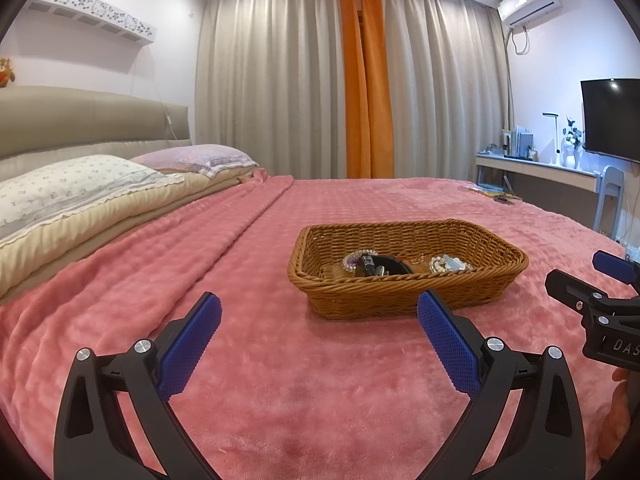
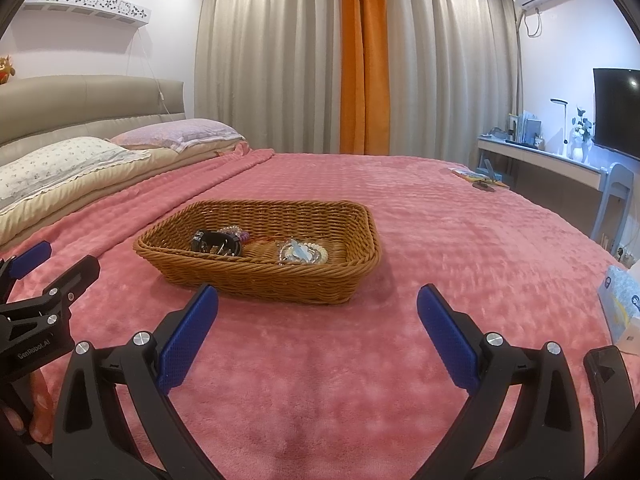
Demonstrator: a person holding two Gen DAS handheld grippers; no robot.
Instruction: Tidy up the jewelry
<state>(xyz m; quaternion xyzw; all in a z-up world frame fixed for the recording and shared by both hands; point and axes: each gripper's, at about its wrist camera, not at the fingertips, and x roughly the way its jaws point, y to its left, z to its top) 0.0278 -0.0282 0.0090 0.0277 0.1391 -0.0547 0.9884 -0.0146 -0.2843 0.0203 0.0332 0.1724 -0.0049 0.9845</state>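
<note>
Left tongs [image 1: 318, 308]: jaws spread wide, nothing btwn the blue pads [image 1: 192, 344], hovering low over the blanket.
Right tongs [image 2: 318, 300]: also wide open, empty, same low hover; seen at the right edge of the left view, side by side w/ the left pair.
Blanket [image 2: 440, 248]: pink, fuzzy, covers the whole bed under both tools.
Basket [image 1: 404, 296]: brown wicker, shallow, sits on the blanket just ahead of both tongs, a bit right of centre in the left view, a bit left in the right view.
Jewelry [image 2: 256, 246]: all inside the basket, on its floor toward the near wall. Black band [image 2: 218, 240] w/ a purple bead bracelet [image 1: 354, 260] touching it on one side; pale bead piece [image 2: 302, 256] w/ a light blue bit on the other side, small gap btwn the two clusters.
Tissue pack [image 2: 620, 300]: right edge of bed, well apart from basket.
Pillows [image 1: 80, 188]: two, far left by the headboard.
Curtains [image 1: 304, 80]: grey w/ an orange strip, back wall.
Desk [image 2: 552, 164]: far right, lamp and vase on it.
</note>
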